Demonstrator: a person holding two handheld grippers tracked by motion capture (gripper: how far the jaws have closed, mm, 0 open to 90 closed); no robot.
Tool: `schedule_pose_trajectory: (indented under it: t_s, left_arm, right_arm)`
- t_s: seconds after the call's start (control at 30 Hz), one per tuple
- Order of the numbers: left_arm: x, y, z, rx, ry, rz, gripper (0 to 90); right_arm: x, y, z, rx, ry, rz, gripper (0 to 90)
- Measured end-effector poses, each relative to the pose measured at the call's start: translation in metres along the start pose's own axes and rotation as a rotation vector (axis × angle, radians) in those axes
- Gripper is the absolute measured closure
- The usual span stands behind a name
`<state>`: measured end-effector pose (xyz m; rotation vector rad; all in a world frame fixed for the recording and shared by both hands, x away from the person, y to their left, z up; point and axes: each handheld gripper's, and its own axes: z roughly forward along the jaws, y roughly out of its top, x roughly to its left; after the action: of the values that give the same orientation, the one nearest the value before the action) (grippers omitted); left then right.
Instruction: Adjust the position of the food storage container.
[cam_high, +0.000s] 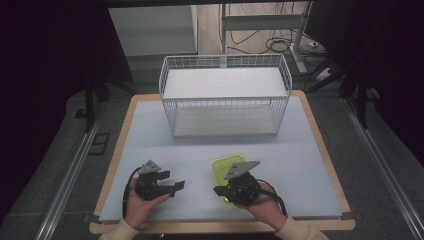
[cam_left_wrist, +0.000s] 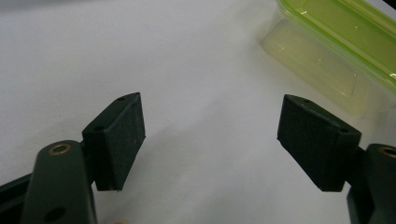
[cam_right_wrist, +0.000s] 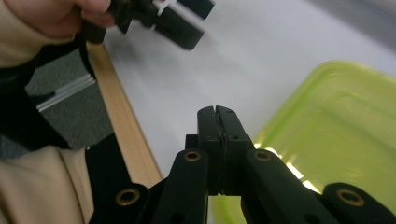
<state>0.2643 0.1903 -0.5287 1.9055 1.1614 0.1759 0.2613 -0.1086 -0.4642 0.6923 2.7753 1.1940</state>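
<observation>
A pale blue-white sheet covers the tabletop (cam_high: 300, 150), leaving a strip of light wood showing along its edges, and the surface looks smooth and matte in both gripper views. The left hand-held gripper (cam_high: 176, 186) rests low over this sheet near the person's edge, its jaws spread wide with bare sheet between the two black pads (cam_left_wrist: 119, 140). To its right, and just ahead of its right jaw in the left gripper view, sits a translucent lime-green container (cam_high: 226, 165) with a clear body under a green lid. The right hand-held gripper (cam_high: 218, 190) hovers over the near part of that container, its jaws pressed together with nothing between them; in the right gripper view the green lid lies right beside the closed tips, and the person's left hand (cam_right_wrist: 60, 16) and cream sleeve (cam_right_wrist: 42, 186) show beyond them. Well beyond both grippers, at the far side of the tabletop, stands a white wire basket (cam_high: 225, 95) with a flat white shelf inside. Around the tabletop the room is dark, with grey carpet (cam_high: 60, 145), metal floor rails (cam_high: 70, 175) on either side, and cables (cam_high: 280, 45) trailing across a wooden floor behind.
</observation>
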Motion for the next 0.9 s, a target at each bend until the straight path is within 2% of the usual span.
schedule_pose_trajectory:
  t_s: [0.03,0.07,0.1,0.27,0.47,0.63,0.8,0.9]
  left_arm:
    - [-0.001,0.000,0.001,0.004,-0.002,-0.002,23.2]
    - [-0.001,0.000,0.001,0.004,-0.002,-0.002,23.3]
    - [-0.001,0.000,0.002,0.008,-0.004,0.000,23.2]
    - [-0.001,0.000,0.003,0.011,-0.007,0.000,23.3]
    - [-0.001,0.000,0.003,0.013,-0.006,0.002,23.3]
    - [-0.001,0.000,0.001,0.000,-0.003,0.003,23.7]
    - [-0.002,0.000,0.002,-0.001,-0.005,0.000,23.7]
    - [-0.001,-0.001,0.002,0.000,-0.006,0.000,23.7]
  right_arm:
    - [0.004,-0.004,0.006,0.028,0.009,-0.013,90.0]
    - [0.004,-0.004,0.006,0.028,0.009,-0.013,90.0]
    - [0.008,-0.009,0.011,0.052,0.019,-0.027,90.0]
    - [0.013,-0.015,0.019,0.094,-0.003,-0.054,90.0]
    - [0.012,-0.019,0.018,0.113,-0.031,-0.055,90.0]
    - [0.010,-0.021,0.017,0.120,-0.029,-0.046,90.0]
    - [0.008,-0.026,0.011,0.125,-0.047,-0.047,90.0]
    - [0.003,-0.031,0.004,0.124,-0.061,-0.028,90.0]
